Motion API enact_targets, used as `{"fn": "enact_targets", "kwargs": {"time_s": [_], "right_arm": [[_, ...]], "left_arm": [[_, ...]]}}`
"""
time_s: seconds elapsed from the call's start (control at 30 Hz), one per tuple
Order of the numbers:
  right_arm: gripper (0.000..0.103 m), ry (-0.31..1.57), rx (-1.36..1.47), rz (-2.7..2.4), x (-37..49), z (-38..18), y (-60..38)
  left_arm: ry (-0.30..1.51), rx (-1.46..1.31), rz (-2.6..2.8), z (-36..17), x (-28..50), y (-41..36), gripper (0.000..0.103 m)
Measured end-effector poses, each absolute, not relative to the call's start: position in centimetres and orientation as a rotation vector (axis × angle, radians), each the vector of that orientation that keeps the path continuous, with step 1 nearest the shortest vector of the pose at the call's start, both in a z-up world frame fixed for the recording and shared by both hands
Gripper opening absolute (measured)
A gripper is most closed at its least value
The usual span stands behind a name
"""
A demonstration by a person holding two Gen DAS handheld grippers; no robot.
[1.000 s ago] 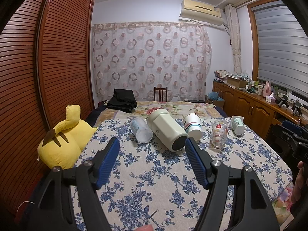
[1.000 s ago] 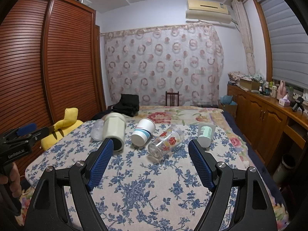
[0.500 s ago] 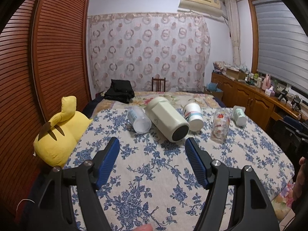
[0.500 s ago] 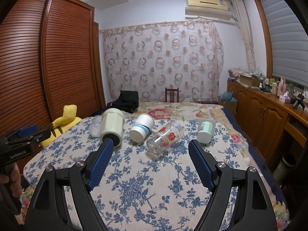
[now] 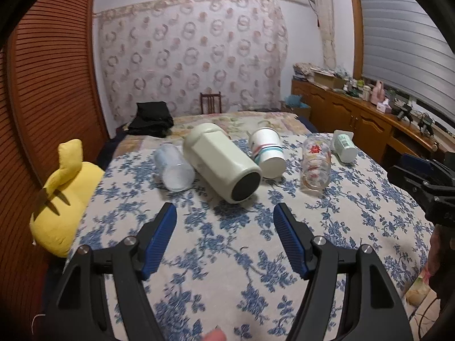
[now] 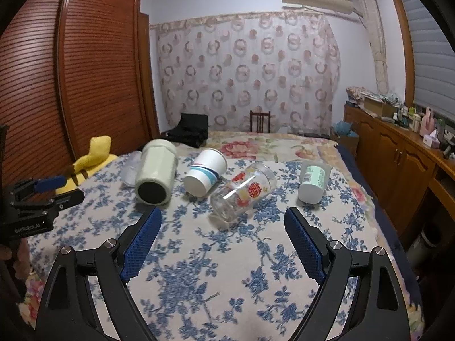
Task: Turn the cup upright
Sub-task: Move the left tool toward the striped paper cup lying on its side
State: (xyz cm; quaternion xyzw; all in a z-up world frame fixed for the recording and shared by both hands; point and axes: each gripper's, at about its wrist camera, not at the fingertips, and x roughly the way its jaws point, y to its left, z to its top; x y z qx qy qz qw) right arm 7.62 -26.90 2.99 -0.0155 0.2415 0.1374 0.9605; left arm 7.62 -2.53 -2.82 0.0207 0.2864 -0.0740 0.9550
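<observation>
Several cups lie on their sides on a blue-flowered bedspread [image 5: 227, 244]. In the left wrist view: a frosted plastic cup [image 5: 174, 167], a big pale green flask [image 5: 221, 162], a white paper cup [image 5: 267, 152], a clear glass with red print [image 5: 316, 163] and a small mint cup [image 5: 344, 145]. My left gripper [image 5: 224, 221] is open and empty, just short of the flask. In the right wrist view my right gripper [image 6: 223, 227] is open and empty, close in front of the glass [image 6: 244, 191], with the flask [image 6: 155, 174], paper cup [image 6: 205, 172] and mint cup [image 6: 312, 182] around it.
A yellow plush toy [image 5: 64, 187] lies at the bed's left edge. A black bag [image 5: 150, 119] and a chair [image 5: 211, 102] are at the far end. Wooden cabinets [image 6: 398, 164] run along the right. A slatted wardrobe [image 6: 71, 79] stands left.
Both grippers have moved forward toward the cups, which now look larger and nearer. Both stay open; no cup has moved.
</observation>
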Motion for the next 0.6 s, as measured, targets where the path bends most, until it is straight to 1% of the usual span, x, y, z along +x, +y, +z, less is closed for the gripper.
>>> {"fn": "enact_targets", "kwargs": {"time_s": [0.23, 0.6], "right_arm": [[0.090, 0.528, -0.037, 0.267, 10.3, 2.1, -28.3], [0.090, 0.571, -0.031, 0.272, 14.2, 1.6, -30.5]], "left_arm": [[0.660, 0.068, -0.222, -2.6, 11.9, -4.3, 0.070], [0.746, 0.179, -0.327, -0.6, 19.7, -8.8, 0.070]]}}
